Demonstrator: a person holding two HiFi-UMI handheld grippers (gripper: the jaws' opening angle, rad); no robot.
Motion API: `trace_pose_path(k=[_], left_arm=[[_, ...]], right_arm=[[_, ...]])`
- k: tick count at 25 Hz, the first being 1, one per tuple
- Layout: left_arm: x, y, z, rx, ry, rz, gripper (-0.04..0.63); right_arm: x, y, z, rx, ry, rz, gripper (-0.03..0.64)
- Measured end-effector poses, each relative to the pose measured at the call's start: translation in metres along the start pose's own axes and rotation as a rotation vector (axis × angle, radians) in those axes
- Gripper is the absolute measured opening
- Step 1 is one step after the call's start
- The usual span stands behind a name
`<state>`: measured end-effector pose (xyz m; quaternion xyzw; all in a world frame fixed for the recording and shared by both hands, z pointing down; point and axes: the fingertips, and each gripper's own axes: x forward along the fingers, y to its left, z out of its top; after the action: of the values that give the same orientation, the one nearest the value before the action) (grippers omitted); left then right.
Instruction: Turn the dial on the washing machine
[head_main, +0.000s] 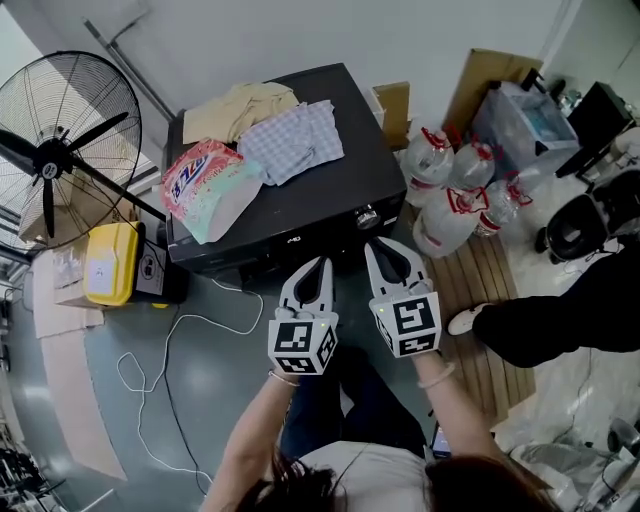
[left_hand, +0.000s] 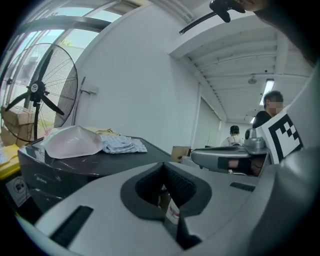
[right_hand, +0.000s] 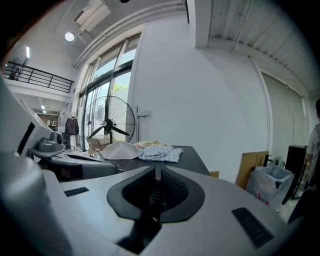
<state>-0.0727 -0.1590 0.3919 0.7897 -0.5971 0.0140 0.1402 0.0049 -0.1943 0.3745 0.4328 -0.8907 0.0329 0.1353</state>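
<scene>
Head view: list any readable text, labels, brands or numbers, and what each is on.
No text can be read in any view.
Detergent bag: coloured print, too blurred to read.
Washing machine: small pale logo on the front edge, too small to read.
Yellow container: white label, illegible.
Water bottles: red labels, illegible.

I see bright daylight from the windows (right_hand: 102, 80) at far left; both gripper views bulge, corners black, near foreground soft.
</scene>
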Motion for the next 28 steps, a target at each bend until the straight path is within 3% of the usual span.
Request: trace_pose_path(k=[9, 28], left_arm=[[0.016, 0.005, -0.019, 0.009, 0.029, -0.043, 0.017], [0.044, 0.024, -0.058, 0.003, 0.056, -0.048, 0.017]], right_arm=[[0.024, -0.008, -0.028, -0.002, 0.049, -0.023, 0.091], [0.069, -0.030, -0.081, 0.013, 0.123, -0.058, 0.202]])
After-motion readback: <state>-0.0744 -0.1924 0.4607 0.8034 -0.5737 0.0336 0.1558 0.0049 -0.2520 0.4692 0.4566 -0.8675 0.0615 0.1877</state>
